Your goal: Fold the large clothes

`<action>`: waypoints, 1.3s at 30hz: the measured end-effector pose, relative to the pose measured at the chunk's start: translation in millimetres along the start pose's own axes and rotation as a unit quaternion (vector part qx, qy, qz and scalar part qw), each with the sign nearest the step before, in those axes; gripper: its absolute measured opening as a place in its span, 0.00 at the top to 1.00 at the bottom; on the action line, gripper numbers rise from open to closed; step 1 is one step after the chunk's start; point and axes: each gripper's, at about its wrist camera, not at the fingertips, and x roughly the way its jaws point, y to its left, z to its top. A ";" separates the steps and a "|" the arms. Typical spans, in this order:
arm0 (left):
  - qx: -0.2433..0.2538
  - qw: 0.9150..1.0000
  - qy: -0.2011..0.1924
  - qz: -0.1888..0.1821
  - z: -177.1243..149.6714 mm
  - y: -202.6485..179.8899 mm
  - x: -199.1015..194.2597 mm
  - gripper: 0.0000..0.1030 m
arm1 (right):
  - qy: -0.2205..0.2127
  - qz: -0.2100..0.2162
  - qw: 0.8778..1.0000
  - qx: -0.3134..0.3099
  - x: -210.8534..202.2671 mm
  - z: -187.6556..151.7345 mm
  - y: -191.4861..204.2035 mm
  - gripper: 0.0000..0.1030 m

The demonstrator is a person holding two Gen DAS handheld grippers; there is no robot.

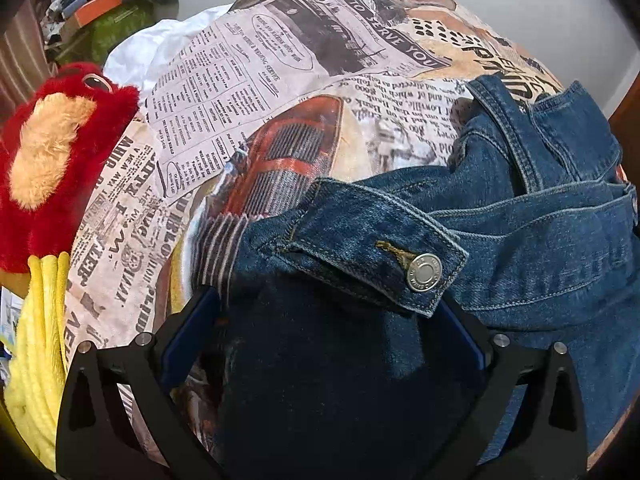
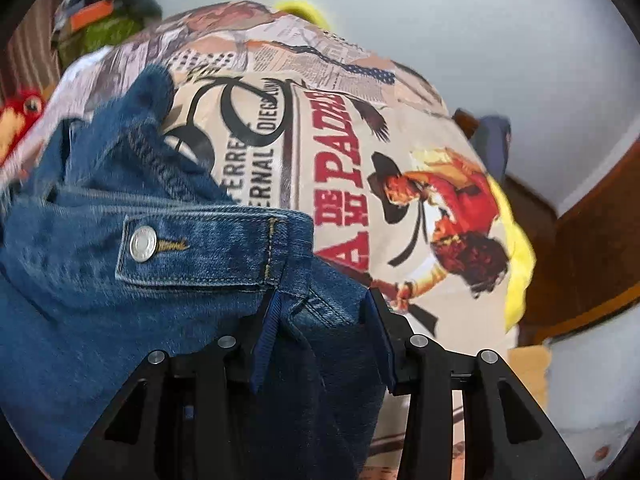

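Blue denim jacket (image 1: 540, 240), on newspaper-print bedcover (image 1: 240, 92): hem lies between parted left gripper (image 1: 328, 320) fingers; right gripper (image 2: 320, 312) clamps hem.

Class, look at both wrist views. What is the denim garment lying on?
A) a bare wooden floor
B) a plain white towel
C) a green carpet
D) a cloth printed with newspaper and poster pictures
D: the denim garment rests on the printed cloth, with newsprint and poster art visible around it.
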 end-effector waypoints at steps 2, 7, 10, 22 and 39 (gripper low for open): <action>-0.001 1.000 0.000 -0.001 -1.2 -1.8 0.3 0.00 | 0.011 0.020 1.000 0.018 2.9 4.3 -4.2 0.60; -0.007 1.000 -0.009 0.000 1.8 2.0 -3.6 0.00 | 0.009 0.020 1.000 0.004 4.9 10.4 2.9 0.60; 0.016 0.998 -0.043 0.050 6.8 -4.8 -14.0 0.00 | -0.016 0.024 0.999 -0.013 -1.9 9.3 7.5 0.60; -0.021 0.989 -0.080 0.122 22.3 -2.5 -16.5 0.00 | -0.051 -0.117 0.992 -0.013 1.8 12.7 15.4 0.25; -0.024 0.993 -0.110 0.033 12.0 -4.9 -99.8 0.00 | -0.071 0.055 0.992 0.083 -103.7 -10.2 -20.9 0.31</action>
